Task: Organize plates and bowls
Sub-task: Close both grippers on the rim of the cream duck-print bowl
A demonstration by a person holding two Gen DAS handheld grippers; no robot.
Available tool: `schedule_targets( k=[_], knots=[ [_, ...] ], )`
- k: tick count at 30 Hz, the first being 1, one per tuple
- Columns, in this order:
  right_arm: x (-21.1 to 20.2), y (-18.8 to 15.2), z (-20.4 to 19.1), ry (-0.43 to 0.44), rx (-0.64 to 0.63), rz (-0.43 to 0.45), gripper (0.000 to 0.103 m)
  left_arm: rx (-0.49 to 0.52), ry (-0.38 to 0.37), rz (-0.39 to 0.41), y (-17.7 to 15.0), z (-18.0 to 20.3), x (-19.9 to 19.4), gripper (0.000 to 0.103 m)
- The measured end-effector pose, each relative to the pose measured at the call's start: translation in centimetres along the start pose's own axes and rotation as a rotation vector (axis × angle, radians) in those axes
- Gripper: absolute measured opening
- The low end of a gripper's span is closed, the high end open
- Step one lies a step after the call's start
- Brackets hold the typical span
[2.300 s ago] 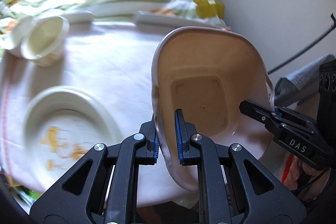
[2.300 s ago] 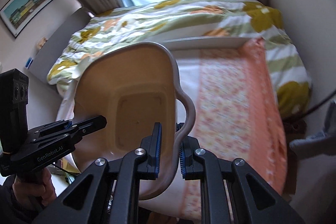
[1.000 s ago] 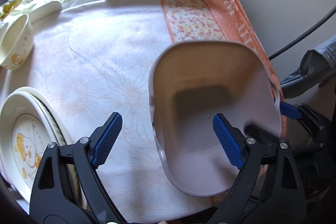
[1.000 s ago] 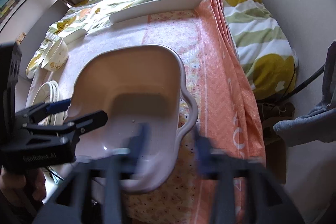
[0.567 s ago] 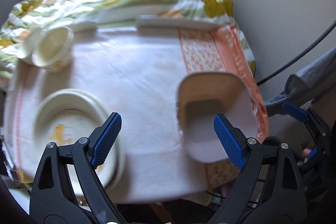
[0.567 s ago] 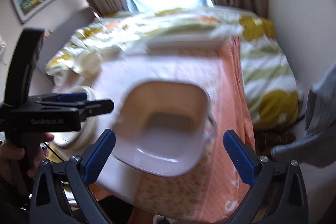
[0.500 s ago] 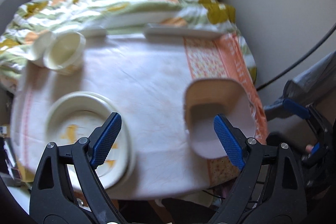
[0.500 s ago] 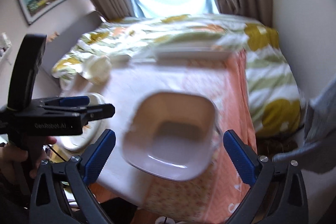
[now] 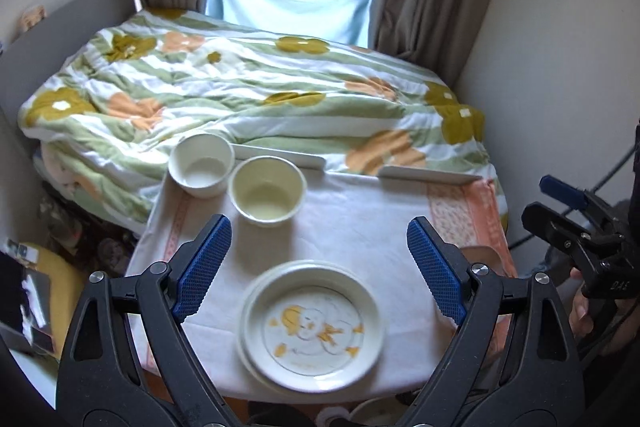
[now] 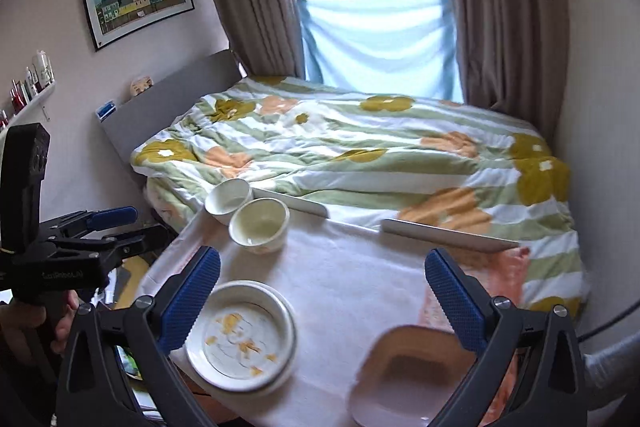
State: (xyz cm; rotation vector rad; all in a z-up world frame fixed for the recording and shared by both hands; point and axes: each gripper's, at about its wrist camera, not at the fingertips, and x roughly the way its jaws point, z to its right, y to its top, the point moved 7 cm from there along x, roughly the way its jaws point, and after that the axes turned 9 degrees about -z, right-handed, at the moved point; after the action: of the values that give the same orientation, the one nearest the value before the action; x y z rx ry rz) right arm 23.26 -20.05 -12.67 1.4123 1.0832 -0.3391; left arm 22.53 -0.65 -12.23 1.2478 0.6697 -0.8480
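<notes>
A stack of white plates with an orange cartoon print (image 9: 312, 321) sits at the table's near edge; it also shows in the right wrist view (image 10: 240, 337). Two white bowls stand at the far left, one cream inside (image 9: 267, 195) (image 10: 259, 225), one behind it (image 9: 201, 165) (image 10: 229, 201). A beige square tub (image 10: 412, 379) rests on the table at the near right, mostly hidden in the left wrist view (image 9: 482, 255). My left gripper (image 9: 320, 267) is open and empty above the plates. My right gripper (image 10: 320, 303) is open and empty above the table.
The small table carries a white cloth (image 9: 360, 227) with an orange patterned strip (image 9: 464, 211) on the right. A bed with a flowered quilt (image 9: 248, 95) lies just behind. White rails (image 10: 448, 235) edge the table's far side. A wall (image 9: 560, 67) is close on the right.
Both grippers let go of the beige tub, which now rests on the table's near right. Both have opened wide and pulled back and up, so more of the room shows.
</notes>
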Motion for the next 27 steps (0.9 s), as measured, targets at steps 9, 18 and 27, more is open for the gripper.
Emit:
schedule_targets(
  k=[9, 18, 27],
  knots=[
    [13.9, 2.6, -2.8, 0.035, 0.160, -0.194, 0.089, -0.072, -0.041, -0.145, 2.4, -10.0, 8.7, 0.083],
    [26.9, 1.1, -2.1, 0.008, 0.327, -0.393, 0.065, -0.058, -0.121, -0.336, 2.3, -12.9, 21.0, 0.048],
    [31.4, 0.1, -1.7, 0.027, 0.396, -0.476, 0.032, -0.013, -0.135, -0.411, 2.5, -13.0, 26.6, 0.029]
  ],
)
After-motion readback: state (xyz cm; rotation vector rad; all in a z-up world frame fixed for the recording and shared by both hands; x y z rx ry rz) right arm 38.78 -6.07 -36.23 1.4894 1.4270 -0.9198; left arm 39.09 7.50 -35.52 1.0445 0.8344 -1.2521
